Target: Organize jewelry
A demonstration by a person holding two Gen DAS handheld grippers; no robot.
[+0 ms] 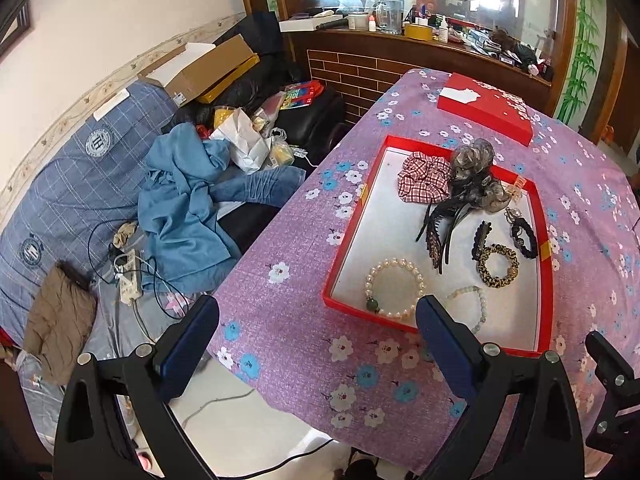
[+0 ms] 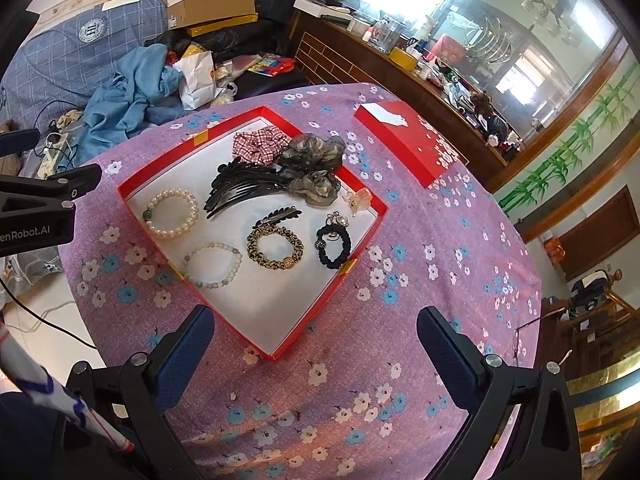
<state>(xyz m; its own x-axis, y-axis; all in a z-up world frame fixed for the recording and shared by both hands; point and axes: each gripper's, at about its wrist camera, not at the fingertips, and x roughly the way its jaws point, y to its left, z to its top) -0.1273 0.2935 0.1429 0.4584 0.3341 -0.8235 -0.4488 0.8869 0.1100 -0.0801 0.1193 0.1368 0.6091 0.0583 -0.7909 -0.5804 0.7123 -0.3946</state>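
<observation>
An open red box [image 2: 160,240] [image 1: 340,248] with a white floor lies on the purple floral tablecloth. In it lie a pearl bracelet [image 2: 172,218] [image 1: 394,292], a pale bead bracelet [image 2: 212,266] [image 1: 470,306], a leopard hair tie [image 2: 276,248] [image 1: 498,266], a black hair tie [image 2: 334,246] [image 1: 524,240], black hair clips [image 2: 236,190] [image 1: 444,216], a plaid scrunchie [image 2: 262,144] [image 1: 424,178] and a grey scrunchie [image 2: 316,164] [image 1: 476,168]. My left gripper [image 1: 316,344] is open and empty above the table's near left edge. My right gripper [image 2: 316,356] is open and empty, just in front of the box's near corner.
The red box lid [image 2: 412,140] [image 1: 486,108] lies on the table behind the box. Glasses [image 2: 532,332] lie near the table's right edge. A cluttered sofa with blue cloth [image 1: 188,208] and a power strip [image 1: 130,276] stands left. A wooden counter [image 1: 420,46] with bottles is behind.
</observation>
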